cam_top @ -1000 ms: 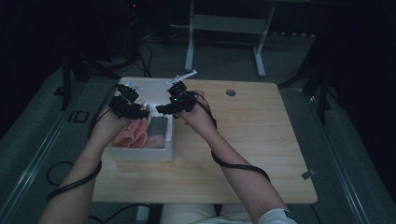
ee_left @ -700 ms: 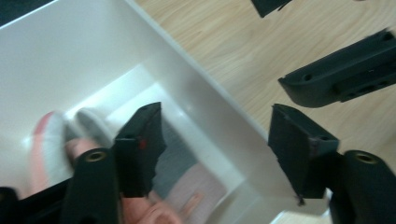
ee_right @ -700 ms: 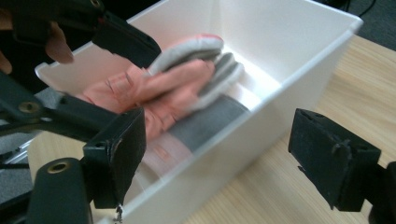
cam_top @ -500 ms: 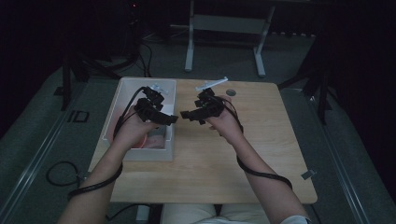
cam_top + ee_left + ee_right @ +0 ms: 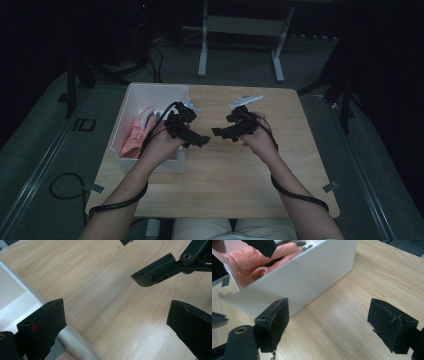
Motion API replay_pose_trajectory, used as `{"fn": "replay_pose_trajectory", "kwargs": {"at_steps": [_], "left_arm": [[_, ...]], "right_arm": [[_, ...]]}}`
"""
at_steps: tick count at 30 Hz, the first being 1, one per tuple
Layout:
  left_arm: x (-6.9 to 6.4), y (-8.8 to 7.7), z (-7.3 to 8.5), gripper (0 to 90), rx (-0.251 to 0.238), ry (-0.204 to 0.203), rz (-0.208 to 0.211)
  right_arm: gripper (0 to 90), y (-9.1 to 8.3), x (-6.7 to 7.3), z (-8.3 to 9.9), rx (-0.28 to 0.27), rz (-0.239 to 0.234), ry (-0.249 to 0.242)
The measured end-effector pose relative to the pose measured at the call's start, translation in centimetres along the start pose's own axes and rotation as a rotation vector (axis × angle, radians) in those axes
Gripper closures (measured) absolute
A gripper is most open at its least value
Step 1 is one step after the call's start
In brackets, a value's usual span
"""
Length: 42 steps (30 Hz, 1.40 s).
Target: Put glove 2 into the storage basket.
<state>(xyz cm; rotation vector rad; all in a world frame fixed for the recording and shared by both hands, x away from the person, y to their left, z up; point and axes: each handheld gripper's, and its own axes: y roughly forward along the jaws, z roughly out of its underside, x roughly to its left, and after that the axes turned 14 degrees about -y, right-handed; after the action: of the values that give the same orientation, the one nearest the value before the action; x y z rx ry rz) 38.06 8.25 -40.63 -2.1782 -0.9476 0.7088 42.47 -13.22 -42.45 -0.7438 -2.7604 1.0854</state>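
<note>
Left gripper (image 5: pixel 197 139): jaws wide apart, empty, above bare table (image 5: pixel 235 170); white box (image 5: pixel 131 95) just beside it, on its left. Right gripper (image 5: pixel 220 132): jaws wide apart, empty, facing the left gripper, box ahead of it. Pink gloves (image 5: pixel 136 134): lying inside the box, beside the left hand (image 5: pixel 159 147).

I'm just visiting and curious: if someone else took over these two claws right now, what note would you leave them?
Left claw: open, empty, above the table beside the white box.
Right claw: open, empty, over bare wooden table, facing the box.
Things: pink glove-like item with grey tips lies inside the box, at the table's left side.
Done: nothing is held; the pink item sits in the box.
Left: unclear from here; probably handling the box or its contents next.
</note>
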Motion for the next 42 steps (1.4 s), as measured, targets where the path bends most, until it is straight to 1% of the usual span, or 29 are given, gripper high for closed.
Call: {"fn": "replay_pose_trajectory", "kwargs": {"at_steps": [1,2,3,4,5,6,7,8,9,10,12,16,18,23,25,26,27,28,29,30,31,32,33,34,35,36,39,42], "left_arm": [[-0.4,0.3,0.0,1.7,-0.008,0.006,0.009],[-0.4,0.3,0.0,1.7,-0.008,0.006,0.009],[-1.0,0.7,0.1,1.7,-0.011,0.017,0.029],[-1.0,0.7,0.1,1.7,-0.011,0.017,0.029],[-1.7,1.3,0.3,1.7,-0.005,0.032,0.041],[-2.0,1.6,0.4,1.7,-0.003,0.038,0.042],[-2.4,1.8,0.5,1.7,-0.001,0.047,0.042],[-2.4,1.8,0.5,1.7,-0.001,0.047,0.042],[-2.8,2.1,0.6,1.8,0.003,0.060,0.046],[-3.5,2.5,0.8,1.8,0.001,0.074,0.055],[-4.1,2.9,1.0,1.8,0.002,0.077,0.075],[-5.2,3.8,1.4,1.7,0.008,0.098,0.093],[-5.6,4.2,1.7,1.8,0.007,0.106,0.095],[-6.4,5.6,2.8,1.8,-0.001,0.106,0.125],[-6.6,5.8,3.0,1.8,0.004,0.114,0.133],[-6.8,6.1,3.2,1.8,0.005,0.120,0.138],[-7.0,6.4,3.5,1.8,0.009,0.126,0.137],[-7.3,6.8,4.0,1.8,0.009,0.133,0.144],[-7.3,6.8,4.0,1.8,0.009,0.133,0.144],[-7.3,7.3,4.5,1.8,-0.006,0.131,0.165],[-7.3,7.3,4.5,1.8,-0.006,0.131,0.165],[-7.4,7.7,5.0,1.7,-0.023,0.123,0.164],[-7.4,7.7,5.0,1.7,-0.023,0.123,0.164],[-7.4,8.2,5.5,1.8,-0.023,0.119,0.159],[-7.4,8.2,5.5,1.7,-0.023,0.119,0.159],[-7.4,8.5,5.7,1.7,-0.017,0.119,0.161],[-7.5,9.3,6.5,1.8,-0.010,0.114,0.171],[-7.6,9.5,6.8,1.8,-0.012,0.117,0.173]], "right_arm": [[17.2,-0.2,0.0,0.6,-0.007,0.001,-0.014],[17.2,-0.2,0.0,0.6,-0.007,0.001,-0.014],[16.9,-0.3,0.1,1.3,-0.005,0.004,-0.029],[16.9,-0.3,0.1,1.3,-0.005,0.004,-0.029],[16.6,-0.3,0.1,1.6,-0.003,0.001,-0.031],[16.4,-0.5,0.2,2.5,0.000,-0.001,-0.033],[16.4,-0.5,0.2,2.8,0.002,-0.002,-0.032],[16.4,-0.5,0.2,2.8,0.002,-0.002,-0.032],[16.4,-0.7,0.2,3.6,0.007,0.002,-0.035],[16.4,-0.8,0.2,4.0,0.007,0.000,-0.035],[16.4,-1.0,0.3,4.7,0.006,0.000,-0.036],[16.4,-1.2,0.5,6.2,0.021,0.006,-0.046],[16.4,-1.2,0.6,7.0,0.031,0.003,-0.046],[16.4,-1.0,0.7,8.9,0.055,0.001,-0.034],[16.4,-1.0,0.6,9.5,0.061,0.001,-0.031],[16.4,-1.0,0.6,9.5,0.061,0.001,-0.031],[16.4,-0.9,0.5,9.9,0.065,0.016,-0.036],[16.4,-0.9,0.4,10.2,0.064,0.022,-0.036],[16.4,-0.9,0.4,10.2,0.064,0.022,-0.036],[16.4,-0.9,0.3,10.5,0.065,0.030,-0.036],[16.4,-0.9,0.3,10.7,0.063,0.037,-0.039],[16.4,-0.9,0.2,11.0,0.060,0.039,-0.038],[16.4,-0.8,0.2,11.3,0.060,0.039,-0.036],[16.3,-0.8,0.2,11.6,0.062,0.042,-0.035],[16.3,-0.8,0.2,11.6,0.062,0.042,-0.035],[15.9,-0.6,0.2,12.2,0.072,0.050,-0.034],[15.5,-0.4,0.3,13.1,0.073,0.047,-0.022],[15.5,-0.3,0.4,13.8,0.075,0.049,-0.017]]}}
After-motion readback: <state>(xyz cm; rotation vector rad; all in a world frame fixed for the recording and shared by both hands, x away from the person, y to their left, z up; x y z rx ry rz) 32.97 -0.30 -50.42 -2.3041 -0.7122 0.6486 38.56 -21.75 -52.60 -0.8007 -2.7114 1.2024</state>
